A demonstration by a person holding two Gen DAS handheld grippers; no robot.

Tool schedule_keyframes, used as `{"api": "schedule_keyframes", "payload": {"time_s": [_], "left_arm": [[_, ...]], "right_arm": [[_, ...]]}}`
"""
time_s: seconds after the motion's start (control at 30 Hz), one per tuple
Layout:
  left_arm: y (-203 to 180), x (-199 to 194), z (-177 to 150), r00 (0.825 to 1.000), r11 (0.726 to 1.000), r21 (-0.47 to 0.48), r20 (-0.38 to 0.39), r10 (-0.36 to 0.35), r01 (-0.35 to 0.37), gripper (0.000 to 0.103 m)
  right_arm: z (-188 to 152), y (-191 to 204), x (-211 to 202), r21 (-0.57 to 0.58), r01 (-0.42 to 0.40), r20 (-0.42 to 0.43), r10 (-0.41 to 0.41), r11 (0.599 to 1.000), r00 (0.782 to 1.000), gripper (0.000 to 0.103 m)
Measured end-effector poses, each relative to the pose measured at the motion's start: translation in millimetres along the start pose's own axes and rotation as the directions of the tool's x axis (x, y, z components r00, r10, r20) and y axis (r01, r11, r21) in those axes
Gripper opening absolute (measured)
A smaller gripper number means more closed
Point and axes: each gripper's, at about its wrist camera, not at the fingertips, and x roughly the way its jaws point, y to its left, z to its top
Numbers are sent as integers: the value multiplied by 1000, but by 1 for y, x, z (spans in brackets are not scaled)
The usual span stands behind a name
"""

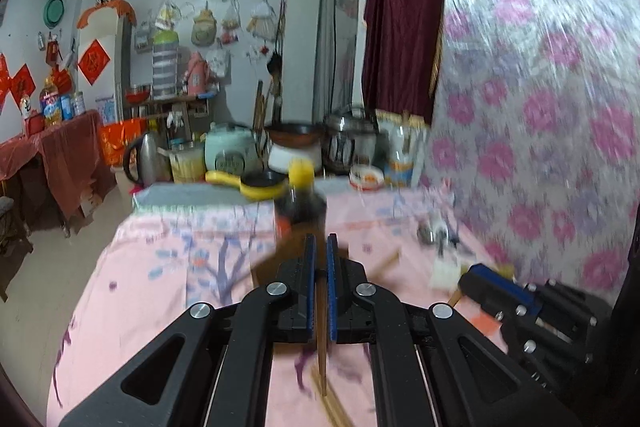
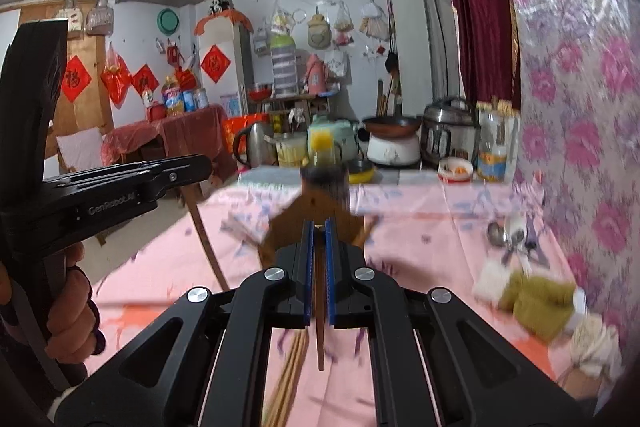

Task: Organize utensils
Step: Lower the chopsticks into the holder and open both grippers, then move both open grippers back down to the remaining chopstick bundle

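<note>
My left gripper (image 1: 321, 247) is shut on a brown wooden chopstick (image 1: 322, 347) that hangs down between its blue pads over the pink tablecloth. My right gripper (image 2: 319, 231) is shut on another brown chopstick (image 2: 320, 331), also hanging down. Loose chopsticks lie on the cloth below each gripper (image 1: 328, 403) (image 2: 290, 375). A brown wooden holder (image 2: 316, 223) stands just ahead of both grippers, in front of a dark sauce bottle with a yellow cap (image 1: 300, 203). Metal spoons (image 2: 508, 231) lie at the right near the wall.
The right gripper's body (image 1: 532, 315) shows at the lower right of the left wrist view. The left gripper and the hand holding it (image 2: 76, 195) show at the left of the right wrist view. A green and white cloth (image 2: 536, 303) lies at the right. Pots, a kettle and a yellow pan (image 1: 256, 185) crowd the far end.
</note>
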Motion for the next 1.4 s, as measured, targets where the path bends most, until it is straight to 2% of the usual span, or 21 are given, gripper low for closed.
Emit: {"api": "schedule_keyframes", "payload": {"time_s": [0.17, 0.3, 0.37, 0.43, 0.5, 0.53, 0.57, 0.6, 0.63, 0.7, 0.77, 0.83, 0.9, 1.0, 1.13, 1.2, 1.4], "left_arm": [[9, 15, 47, 991, 999, -21, 128, 38, -35, 6], [15, 44, 49, 973, 993, -21, 195, 119, -118, 6], [20, 68, 35, 973, 988, -17, 173, 154, -153, 6], [27, 94, 15, 979, 984, -27, 104, 177, -175, 6], [35, 108, 0, 986, 986, -36, 37, 165, -164, 6], [38, 110, -6, 987, 986, -43, 15, 161, -160, 14], [41, 109, -9, 987, 986, -47, 5, 160, -160, 24], [43, 104, -11, 985, 984, -56, 10, 170, -169, 49], [46, 96, -12, 981, 979, -68, 36, 193, -190, 62], [48, 82, -17, 979, 979, -70, 56, 198, -194, 62], [50, 70, -18, 980, 979, -78, 51, 192, -188, 63], [51, 59, -21, 978, 977, -82, 48, 202, -197, 71], [51, 48, -25, 976, 974, -82, 51, 214, -209, 75], [53, 25, -40, 974, 971, -100, 51, 222, -217, 86], [57, -3, -65, 970, 963, -136, 38, 238, -231, 95], [59, -17, -85, 970, 959, -158, 16, 241, -236, 95], [52, -46, -150, 960, 944, -176, -67, 271, -279, 96]], "right_arm": [[48, 0, 31, 23, 28, 89, -30, 999, 996, 6], [60, -4, 56, 38, 77, 145, -82, 996, 986, 6], [53, -8, 77, 51, 81, 115, -87, 995, 990, 6], [38, -13, 97, 58, 101, 66, -105, 993, 992, 6], [21, -18, 115, 49, 89, -11, -88, 995, 996, 7], [14, -20, 118, 47, 69, -41, -67, 997, 997, 9], [12, -22, 116, 50, 66, -43, -64, 997, 997, 11], [11, -23, 113, 47, 68, -38, -66, 997, 997, 18], [11, -23, 106, 43, 72, -24, -71, 997, 997, 23], [12, -22, 94, 43, 74, 0, -74, 996, 997, 34], [12, -21, 77, 52, 66, 19, -67, 996, 998, 37], [11, -19, 64, 58, 65, 34, -67, 996, 997, 47], [6, -18, 43, 82, 79, 74, -85, 994, 994, 77], [-5, -22, 14, 128, 99, 140, -117, 987, 983, 93], [-27, -20, -19, 152, 108, 164, -132, 983, 978, 96], [-45, -18, -35, 163, 123, 170, -151, 979, 974, 96], [-102, -16, -56, 200, 99, 38, -109, 975, 993, 96]]}}
